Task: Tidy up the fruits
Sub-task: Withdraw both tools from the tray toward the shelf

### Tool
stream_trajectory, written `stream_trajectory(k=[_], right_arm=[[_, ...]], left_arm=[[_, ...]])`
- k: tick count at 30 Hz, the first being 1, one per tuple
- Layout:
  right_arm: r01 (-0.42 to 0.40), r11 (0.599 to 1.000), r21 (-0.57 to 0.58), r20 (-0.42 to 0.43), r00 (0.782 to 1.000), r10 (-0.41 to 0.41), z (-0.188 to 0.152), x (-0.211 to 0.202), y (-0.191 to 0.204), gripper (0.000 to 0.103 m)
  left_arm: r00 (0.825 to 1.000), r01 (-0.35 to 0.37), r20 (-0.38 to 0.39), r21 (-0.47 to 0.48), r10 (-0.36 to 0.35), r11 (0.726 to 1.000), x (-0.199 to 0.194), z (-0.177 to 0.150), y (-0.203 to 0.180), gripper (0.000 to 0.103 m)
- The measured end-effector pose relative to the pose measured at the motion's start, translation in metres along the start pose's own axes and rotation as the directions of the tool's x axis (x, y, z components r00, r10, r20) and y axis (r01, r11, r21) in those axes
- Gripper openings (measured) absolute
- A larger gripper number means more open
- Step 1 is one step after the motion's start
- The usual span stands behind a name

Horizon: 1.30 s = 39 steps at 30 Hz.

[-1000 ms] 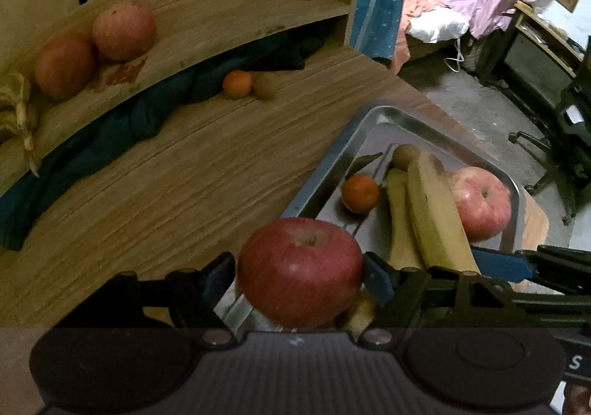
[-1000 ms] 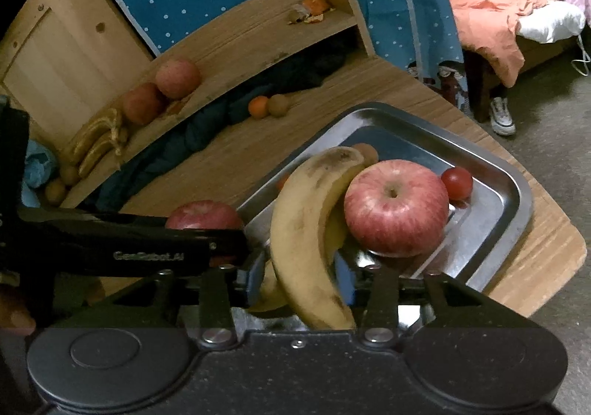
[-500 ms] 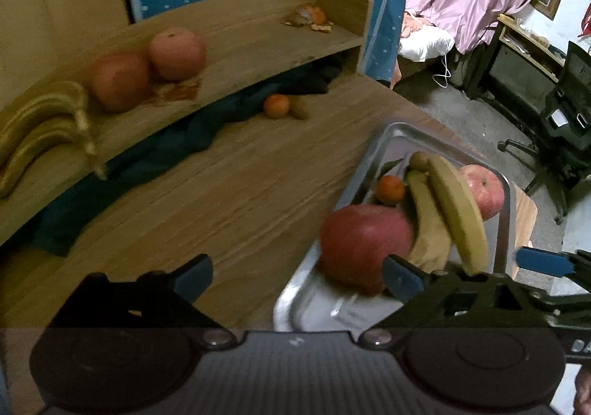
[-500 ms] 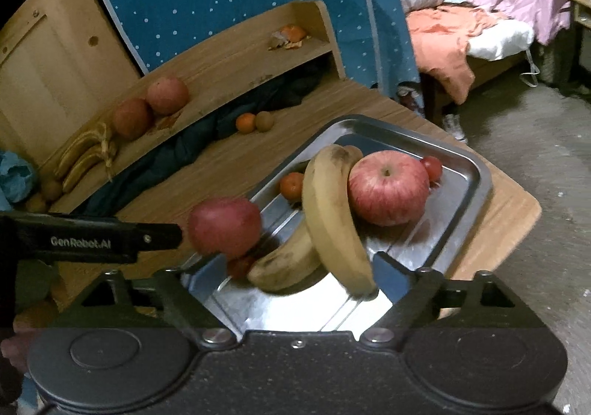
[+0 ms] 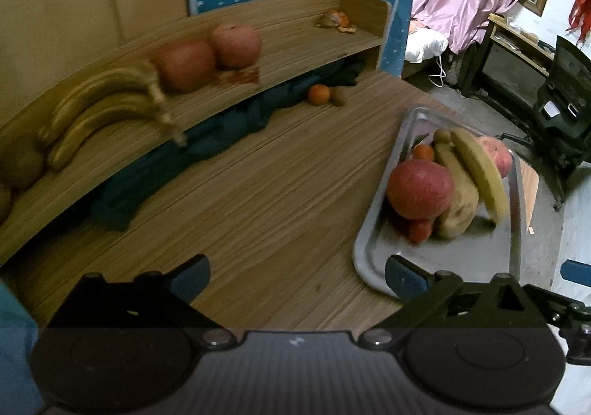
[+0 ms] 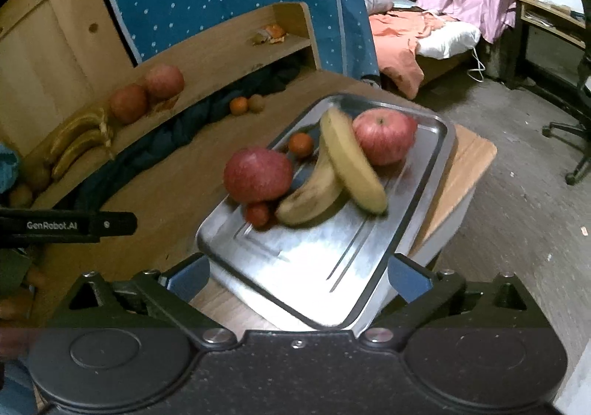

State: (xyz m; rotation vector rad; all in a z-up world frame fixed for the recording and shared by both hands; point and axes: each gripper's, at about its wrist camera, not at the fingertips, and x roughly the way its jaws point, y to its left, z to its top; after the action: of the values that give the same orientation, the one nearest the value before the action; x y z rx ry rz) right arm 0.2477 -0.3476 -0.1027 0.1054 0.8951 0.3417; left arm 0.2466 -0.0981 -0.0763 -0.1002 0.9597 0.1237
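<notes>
left gripper [image 5: 297, 276]: fingers spread wide, nothing between them. A second ago it clamped the dark red apple; now it sits back over bare desk, left of the tray.
right gripper [image 6: 299, 276]: also spread and empty. It was pinching the yellow banana a second ago; now it is pulled back past the near end of the tray.
dark red apple [image 6: 258, 174]: released onto the tray [image 6: 325, 260], at its left edge, resting on or against a small red fruit [image 6: 258, 213]; contact is blurred, can't tell which.
yellow banana [image 6: 351, 160]: lying across the spotted banana [image 6: 310, 193], leaning toward the second apple [image 6: 384, 136].
other tray fruit: small orange [image 6: 301, 144] behind the bananas.
still outside the tray: two apples [image 5: 207, 55] and a banana bunch [image 5: 103, 112] on the shelf [image 5: 295, 42]; an orange [image 5: 318, 94] with a brown fruit beside it on the desk [image 5: 240, 208].
meaning: both drops look done, so one apple and one banana more are in the tray. Both grippers are free for the next pick.
next: probably the shelf apples or banana bunch, or the desk orange.
risk: the apple's perch looks unstable, and the pile is stacked; a bump could roll it off the left rim.
</notes>
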Motion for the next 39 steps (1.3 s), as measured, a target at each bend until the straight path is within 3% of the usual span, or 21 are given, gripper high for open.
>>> stream_trajectory(k=[8, 16, 27, 39], right_arm=[[0.012, 1.0, -0.006, -0.073, 0.997, -0.013, -0.022, -0.004, 0.028, 0.102], [-0.017, 0.996, -0.085, -0.111, 0.994, 0.007, -0.02, -0.001, 0.051, 0.102], [-0.081, 0.97, -0.23, -0.098, 0.993, 0.059, 0.015, 0.01, 0.078, 0.102], [-0.244, 0.919, -0.31, -0.161, 0.966, 0.202, 0.075, 0.074, 0.085, 0.102]], left_arm=[[0.999, -0.039, -0.037, -0.039, 0.038, 0.998, -0.01, -0.025, 0.04, 0.103], [0.996, -0.079, -0.041, -0.124, 0.074, 0.989, -0.018, -0.034, 0.072, 0.103], [0.991, -0.132, -0.025, -0.225, 0.129, 0.965, -0.019, -0.028, 0.099, 0.103], [0.963, -0.269, -0.08, -0.307, 0.257, 0.913, 0.003, 0.005, 0.106, 0.103]])
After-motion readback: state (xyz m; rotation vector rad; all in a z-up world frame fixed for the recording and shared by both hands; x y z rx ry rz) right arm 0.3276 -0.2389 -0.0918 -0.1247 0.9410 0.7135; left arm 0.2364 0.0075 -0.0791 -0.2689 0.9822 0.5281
